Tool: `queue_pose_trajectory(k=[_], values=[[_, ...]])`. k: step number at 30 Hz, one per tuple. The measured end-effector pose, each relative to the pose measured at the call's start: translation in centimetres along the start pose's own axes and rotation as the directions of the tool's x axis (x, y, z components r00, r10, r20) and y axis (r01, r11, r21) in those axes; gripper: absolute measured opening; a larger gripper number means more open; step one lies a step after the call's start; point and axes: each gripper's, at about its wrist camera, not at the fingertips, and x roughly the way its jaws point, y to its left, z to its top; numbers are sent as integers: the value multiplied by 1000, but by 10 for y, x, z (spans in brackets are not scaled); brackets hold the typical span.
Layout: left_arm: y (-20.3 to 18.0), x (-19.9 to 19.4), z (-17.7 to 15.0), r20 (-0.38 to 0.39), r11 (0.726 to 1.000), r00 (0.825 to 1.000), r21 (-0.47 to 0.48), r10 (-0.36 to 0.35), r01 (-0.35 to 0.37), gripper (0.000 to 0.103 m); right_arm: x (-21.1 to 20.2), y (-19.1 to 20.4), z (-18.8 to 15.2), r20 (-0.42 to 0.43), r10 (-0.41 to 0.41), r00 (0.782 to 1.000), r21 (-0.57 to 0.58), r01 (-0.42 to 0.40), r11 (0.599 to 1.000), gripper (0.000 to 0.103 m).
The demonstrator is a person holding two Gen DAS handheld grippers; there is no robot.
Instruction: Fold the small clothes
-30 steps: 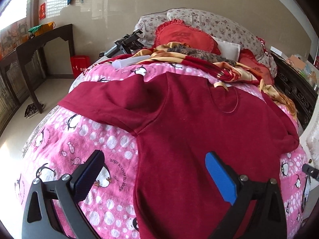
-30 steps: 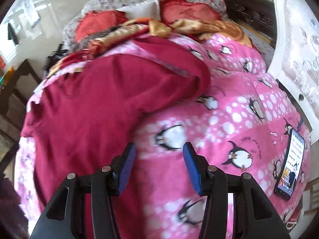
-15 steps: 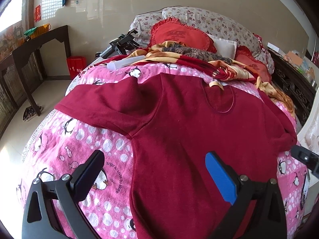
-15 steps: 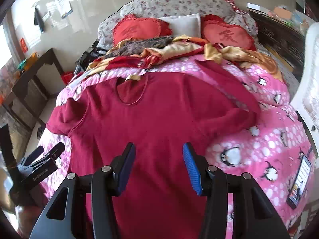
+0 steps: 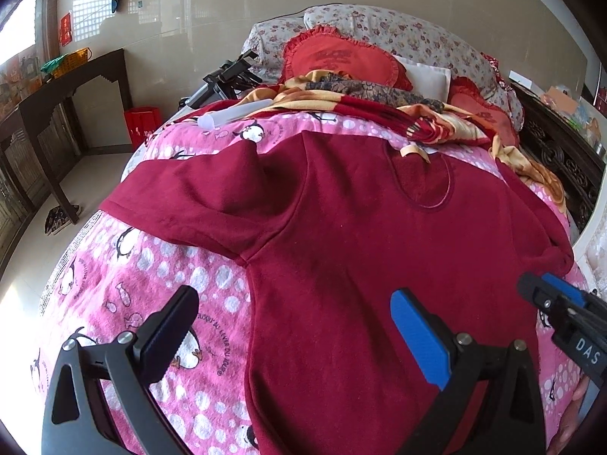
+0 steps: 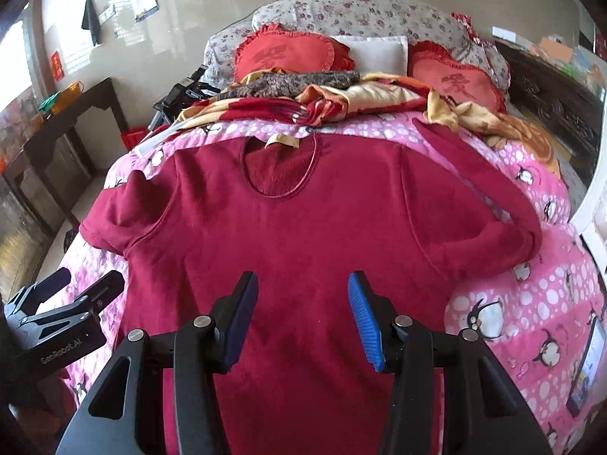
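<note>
A dark red long-sleeved top (image 5: 360, 235) lies spread flat, neck away from me, on a pink penguin-print bedcover (image 5: 144, 284); it also shows in the right wrist view (image 6: 288, 227). Its left sleeve (image 5: 189, 197) reaches out to the left, its right sleeve (image 6: 493, 204) bends back on the right. My left gripper (image 5: 292, 314) is open and empty above the top's lower left side. My right gripper (image 6: 303, 295) is open and empty above the lower middle of the top. Each gripper shows at the edge of the other's view.
Red heart cushions (image 6: 288, 53), a white pillow (image 6: 371, 53) and a crumpled patterned blanket (image 6: 341, 94) lie at the bed's head. A phone (image 6: 584, 371) lies on the cover at the right. A dark wooden table (image 5: 57, 87) stands left; a white chair (image 6: 592, 197) at the right.
The right gripper has swung left from the bedcover's right side to over the top's middle. The left gripper has drawn back slightly. Both stay open.
</note>
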Motion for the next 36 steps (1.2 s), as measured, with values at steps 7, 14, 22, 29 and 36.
queue_pose_trajectory(k=[7,14,22,29,36], values=[[-2,7,2,-5,1000,1000,-4,-2,2,103,10,-6,-2,-31,-18,999,26,19,1000,29],[-8,10,4,0,1000,1000,29,5,-5,103,22,-8,-2,-58,-35,998,34,37,999,29],[-8,17,7,-10,999,1000,32,9,-9,103,33,-2,-3,-74,-29,997,19,30,999,29],[-6,24,7,-22,1000,1000,30,11,-10,103,40,7,-1,-81,-26,996,8,26,1000,29],[4,31,11,-30,1000,999,8,21,-21,103,48,12,1,-94,-13,996,10,13,1000,29]])
